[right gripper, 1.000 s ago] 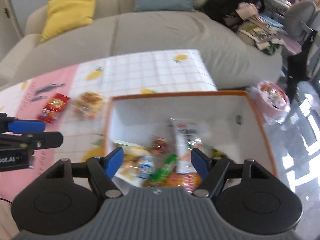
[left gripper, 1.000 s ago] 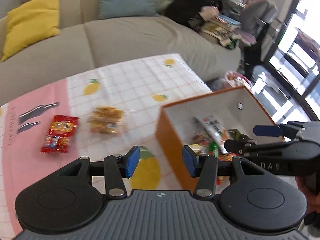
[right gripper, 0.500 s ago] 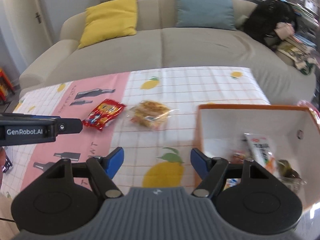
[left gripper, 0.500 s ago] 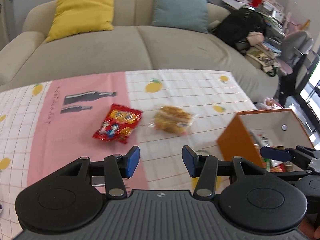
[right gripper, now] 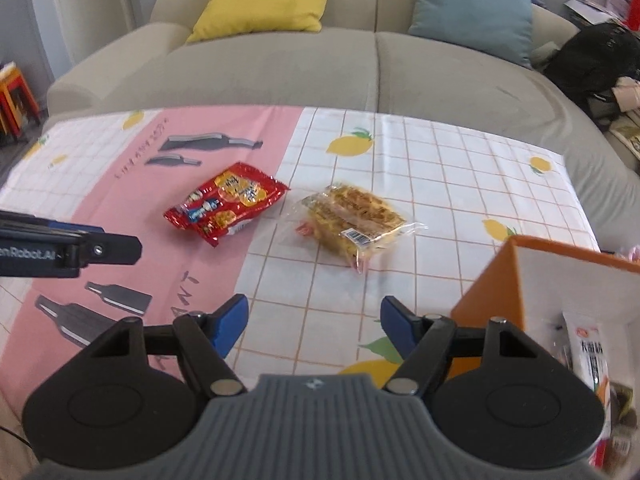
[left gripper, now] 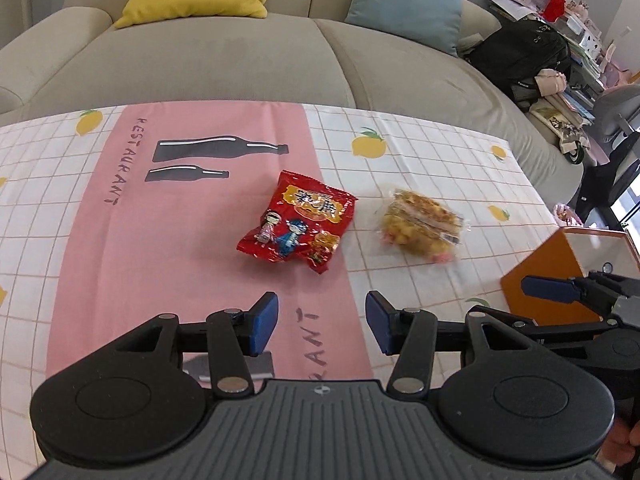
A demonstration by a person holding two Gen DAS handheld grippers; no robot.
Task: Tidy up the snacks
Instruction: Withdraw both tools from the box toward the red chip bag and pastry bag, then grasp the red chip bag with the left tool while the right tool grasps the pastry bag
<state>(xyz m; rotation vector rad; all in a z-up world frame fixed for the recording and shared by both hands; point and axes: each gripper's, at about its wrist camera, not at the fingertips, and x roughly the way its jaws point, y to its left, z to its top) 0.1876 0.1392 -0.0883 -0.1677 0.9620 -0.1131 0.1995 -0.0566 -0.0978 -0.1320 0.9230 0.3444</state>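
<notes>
Table: tablecloth (left gripper: 200,240) covers it.
Red packet (left gripper: 298,222): lying flat.
Clear packet (left gripper: 420,220): right of red packet, apart.
Orange box (right gripper: 492,280): farther right, probably at the table's edge.

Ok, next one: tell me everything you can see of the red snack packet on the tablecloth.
The red snack packet is a glossy, crinkled foil pouch with serrated end seals, printed with yellow characters and two cartoon figures. It looks sealed and lies flat, slightly puffed, at an angle on the pink stripe of the tablecloth, near that stripe's edge. The clear-wrapped pastry lies apart beside it. Neither gripper touches it.
</notes>
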